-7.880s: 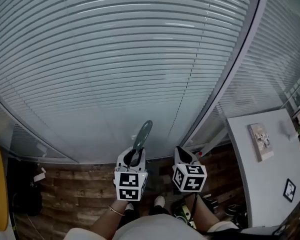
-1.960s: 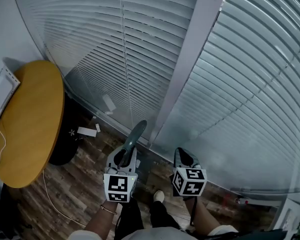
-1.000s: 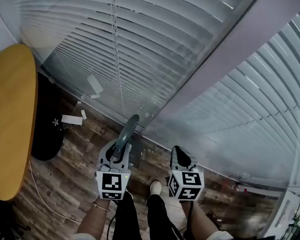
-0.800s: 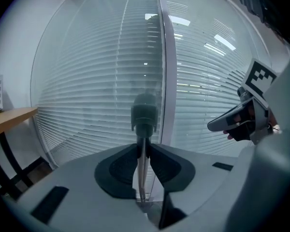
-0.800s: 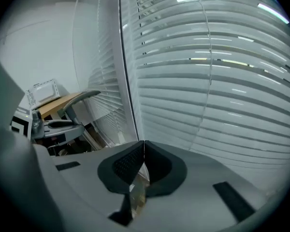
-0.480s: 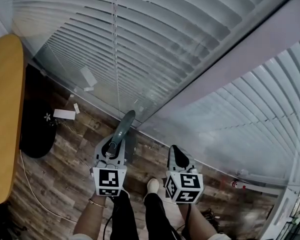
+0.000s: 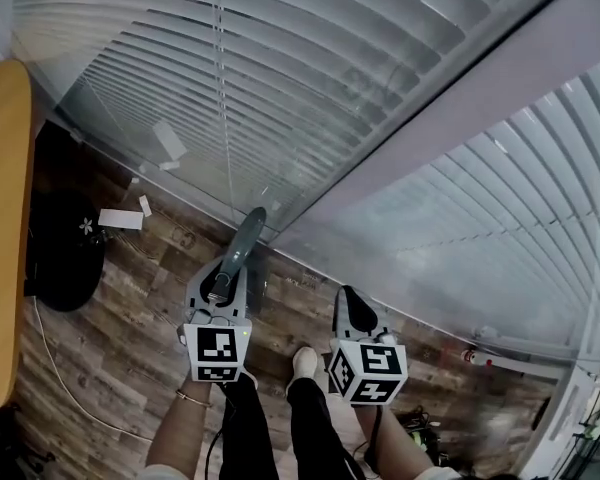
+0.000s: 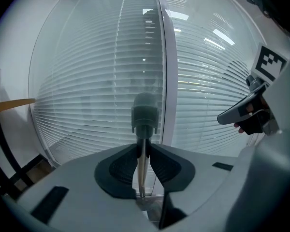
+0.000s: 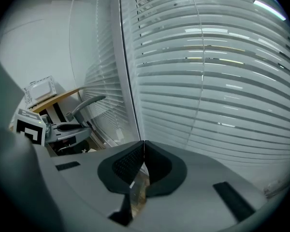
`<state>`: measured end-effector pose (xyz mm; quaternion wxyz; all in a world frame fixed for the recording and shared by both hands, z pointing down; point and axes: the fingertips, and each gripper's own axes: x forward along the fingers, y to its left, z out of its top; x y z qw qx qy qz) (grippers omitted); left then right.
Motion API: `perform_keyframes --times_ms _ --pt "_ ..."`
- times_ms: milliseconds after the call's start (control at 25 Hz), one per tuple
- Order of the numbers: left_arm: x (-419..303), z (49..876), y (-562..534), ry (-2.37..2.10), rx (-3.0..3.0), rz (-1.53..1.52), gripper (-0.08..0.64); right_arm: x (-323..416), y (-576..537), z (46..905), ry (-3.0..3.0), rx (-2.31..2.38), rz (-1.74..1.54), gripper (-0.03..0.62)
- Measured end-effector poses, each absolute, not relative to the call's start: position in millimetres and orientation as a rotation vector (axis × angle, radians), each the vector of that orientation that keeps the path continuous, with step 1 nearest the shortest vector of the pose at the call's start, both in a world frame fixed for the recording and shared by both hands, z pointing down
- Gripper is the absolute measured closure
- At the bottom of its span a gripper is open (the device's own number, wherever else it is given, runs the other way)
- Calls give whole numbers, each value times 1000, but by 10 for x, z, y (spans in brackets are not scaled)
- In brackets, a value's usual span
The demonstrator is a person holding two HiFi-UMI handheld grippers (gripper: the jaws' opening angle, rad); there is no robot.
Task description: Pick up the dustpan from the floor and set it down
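The dustpan's grey-green handle [image 7: 242,243] sticks up and forward out of my left gripper [image 7: 220,290], which is shut on the thin metal rod [image 8: 141,170] just below the handle [image 8: 145,112]. A dark shape under that gripper [image 7: 259,290], above the wood floor, may be the pan; most of it is hidden. My right gripper [image 7: 348,306] hangs beside it on the right, shut with nothing between its pads [image 9: 143,154]. In the right gripper view, the left gripper [image 9: 63,128] and the handle [image 9: 87,103] show at the left.
A glass wall with white blinds [image 7: 310,78] and a grey post [image 7: 460,108] stands just ahead. At the left are a yellow round table [image 7: 0,238], its black base [image 7: 65,253], paper scraps [image 7: 120,218] and a white cable [image 7: 70,363]. The person's shoe [image 7: 302,360] is below.
Both grippers have sunk a little toward the wood floor. The left stays shut on the dustpan's rod. The table has slid further to the left of the view.
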<state>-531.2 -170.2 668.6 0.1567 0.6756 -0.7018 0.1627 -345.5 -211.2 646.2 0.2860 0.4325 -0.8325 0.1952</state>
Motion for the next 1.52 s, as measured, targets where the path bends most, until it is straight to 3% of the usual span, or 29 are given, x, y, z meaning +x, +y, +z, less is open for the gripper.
perform_keyframes --times_ms 1520 --pt "-5263 6876 -2012 -1943 1980 313 456 -3573 -2081 6633 -2193 1139 526 560"
